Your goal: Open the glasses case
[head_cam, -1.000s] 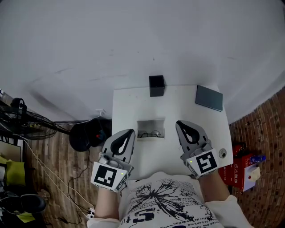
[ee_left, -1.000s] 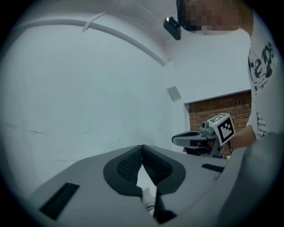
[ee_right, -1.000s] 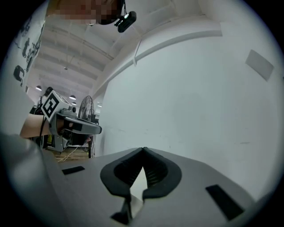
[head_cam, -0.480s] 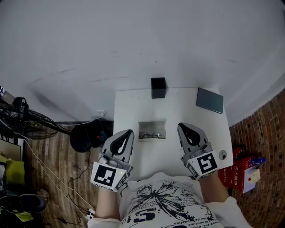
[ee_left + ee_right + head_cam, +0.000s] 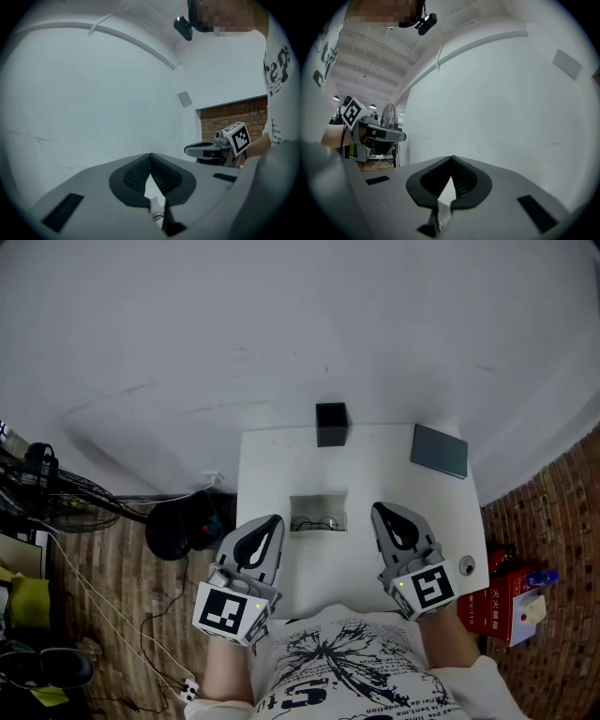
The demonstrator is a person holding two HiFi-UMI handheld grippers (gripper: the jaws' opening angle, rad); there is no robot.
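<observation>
I hold both claws low over the near edge of the white table, one on each side of the glasses case. The case lies in the middle of the table, its top open, with a pair of spectacles lying inside.

My left claw is at about eight o'clock from the case, just beside its near left corner and not touching it. In the left gripper view its jaws are clenched, the ribbed pads meeting at the tip with nothing between them.

My right claw is at about three o'clock from the case, near it but apart. It is clenched too, tips together and empty.

A small black box stands at twelve o'clock from the case, at the far edge of the table. A flat dark grey box lies at about two o'clock, near the far right corner. A small round thing sits at four o'clock, by the right edge.
</observation>
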